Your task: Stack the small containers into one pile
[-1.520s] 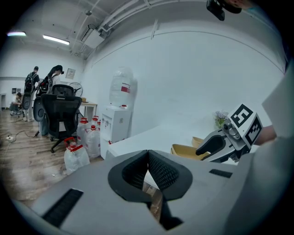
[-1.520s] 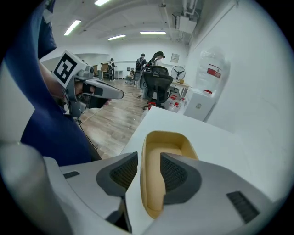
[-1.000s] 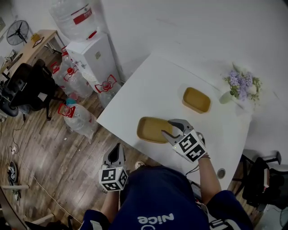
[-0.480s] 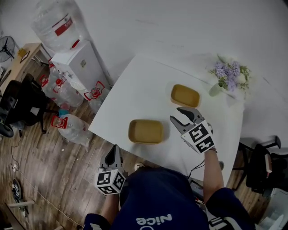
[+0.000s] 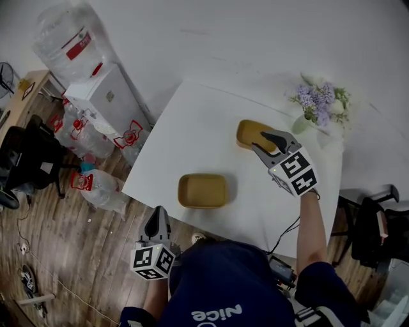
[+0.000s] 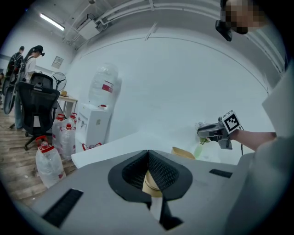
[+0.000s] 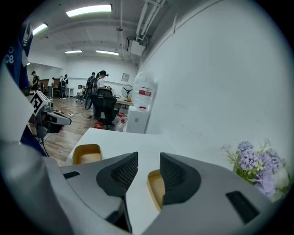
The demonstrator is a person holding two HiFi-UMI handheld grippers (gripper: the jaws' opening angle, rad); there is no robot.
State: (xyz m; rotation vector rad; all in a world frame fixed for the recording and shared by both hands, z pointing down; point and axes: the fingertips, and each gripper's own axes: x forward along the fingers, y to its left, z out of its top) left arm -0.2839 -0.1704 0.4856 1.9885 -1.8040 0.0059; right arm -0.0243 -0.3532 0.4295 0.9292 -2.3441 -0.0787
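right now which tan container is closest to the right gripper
The far container beside the flowers; the open right gripper hovers at its edge. The other container sits near the table's front edge.

An open-plan office. Left of the left gripper (image 5: 158, 216) stand a white water dispenser (image 5: 110, 96), clear spare water jugs (image 5: 96, 188) on wood flooring and a black swivel chair (image 5: 29, 159). Far ahead of the right gripper (image 7: 148, 156), fluorescent ceiling strips (image 7: 89, 10) light a long room (people (image 7: 98, 79) stand about).
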